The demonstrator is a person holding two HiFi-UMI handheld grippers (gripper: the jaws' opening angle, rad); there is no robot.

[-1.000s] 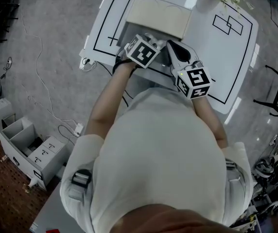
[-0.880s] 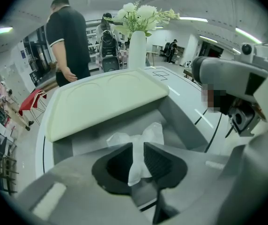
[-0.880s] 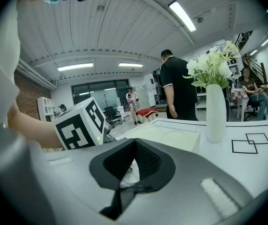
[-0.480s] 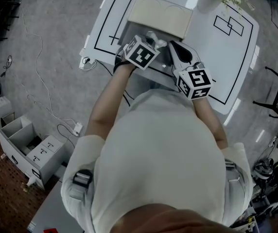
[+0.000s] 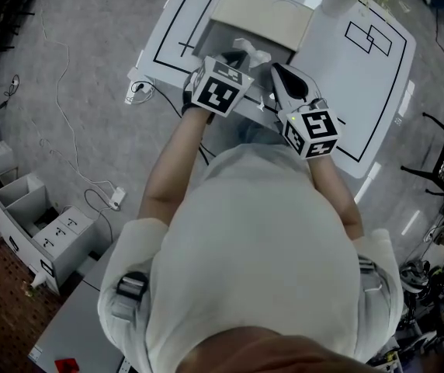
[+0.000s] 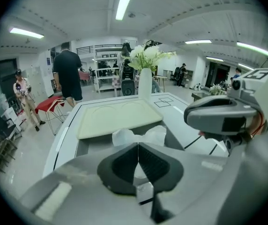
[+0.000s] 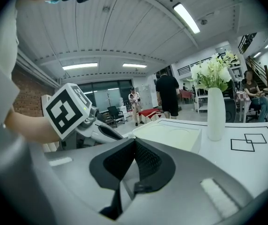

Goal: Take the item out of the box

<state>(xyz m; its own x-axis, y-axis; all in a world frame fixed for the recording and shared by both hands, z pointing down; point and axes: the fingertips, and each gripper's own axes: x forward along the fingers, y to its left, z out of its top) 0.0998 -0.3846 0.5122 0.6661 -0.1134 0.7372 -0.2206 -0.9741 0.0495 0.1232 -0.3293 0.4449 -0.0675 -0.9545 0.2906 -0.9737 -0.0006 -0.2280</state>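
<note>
At the near edge of a white counter (image 5: pixel 365 99) marked with black lines, a person works two tools at an open box (image 5: pixel 216 36), its pale lid (image 5: pixel 265 12) folded back on the far side. The left hand-held gripper (image 5: pixel 241 59) has its jaws pressed fully together on a fold of the white crumpled item (image 5: pixel 250 51), which looks like thin wrapping or tissue. The item sits bunched just past the jaw tips, over the grey mouth of the box. It appears lifted partly clear, though how much remains inside cannot be told. The pinch on one thin fold seems chosen because so soft a thing offers no firm edge to clamp. The right hand-held gripper (image 5: pixel 275 70) hovers just beside the left one at the near side of the box, jaws closed with nothing between them, probably kept close to steady the box should it drag. A vase of white flowers (image 6: pixel 145 81) stands well apart at the far end. The removal looks begun but unfinished: the item is not yet carried clear and set down
</note>
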